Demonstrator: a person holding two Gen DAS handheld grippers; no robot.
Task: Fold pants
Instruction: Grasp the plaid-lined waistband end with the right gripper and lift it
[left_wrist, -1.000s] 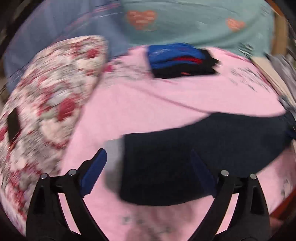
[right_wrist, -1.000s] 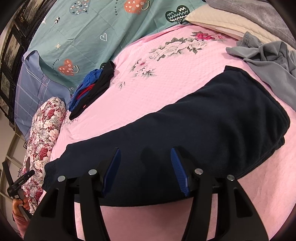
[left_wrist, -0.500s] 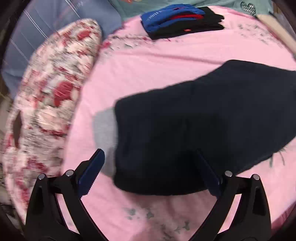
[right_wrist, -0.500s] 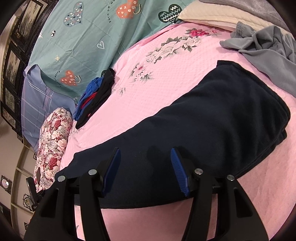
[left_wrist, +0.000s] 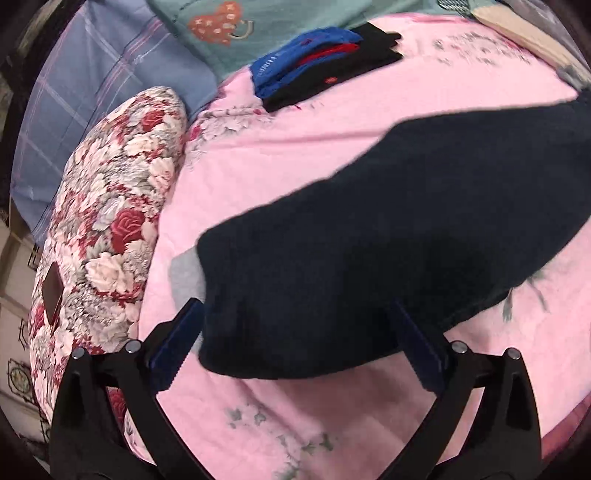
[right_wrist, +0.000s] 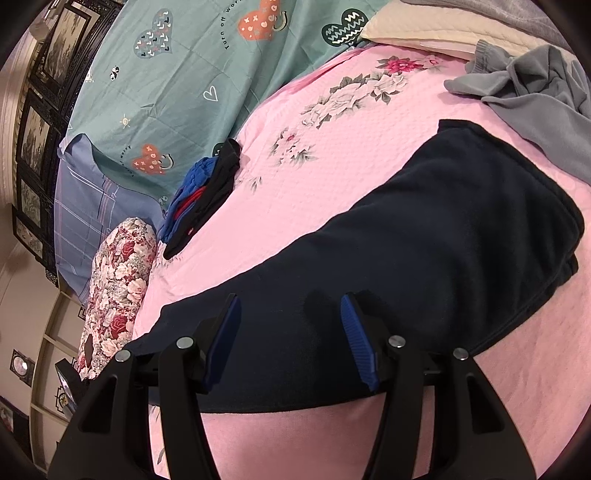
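Dark navy pants (left_wrist: 388, 236) lie folded lengthwise across the pink bedspread (left_wrist: 295, 155), with a grey lining (left_wrist: 186, 273) showing at the leg end. My left gripper (left_wrist: 295, 343) is open and straddles that leg end just above it. In the right wrist view the pants (right_wrist: 424, 251) stretch from lower left to the waist end at the right. My right gripper (right_wrist: 291, 332) is open, its blue pads hovering over the middle of the pants near the front edge.
A stack of folded blue, red and black clothes (left_wrist: 325, 62) sits at the far side, also in the right wrist view (right_wrist: 203, 195). A floral pillow (left_wrist: 107, 229) lies to the left. Crumpled grey clothes (right_wrist: 535, 99) lie beyond the waist end.
My left gripper has moved closer to the leg end of the pants and now straddles it. My right gripper has shifted only slightly. The pants have not moved.
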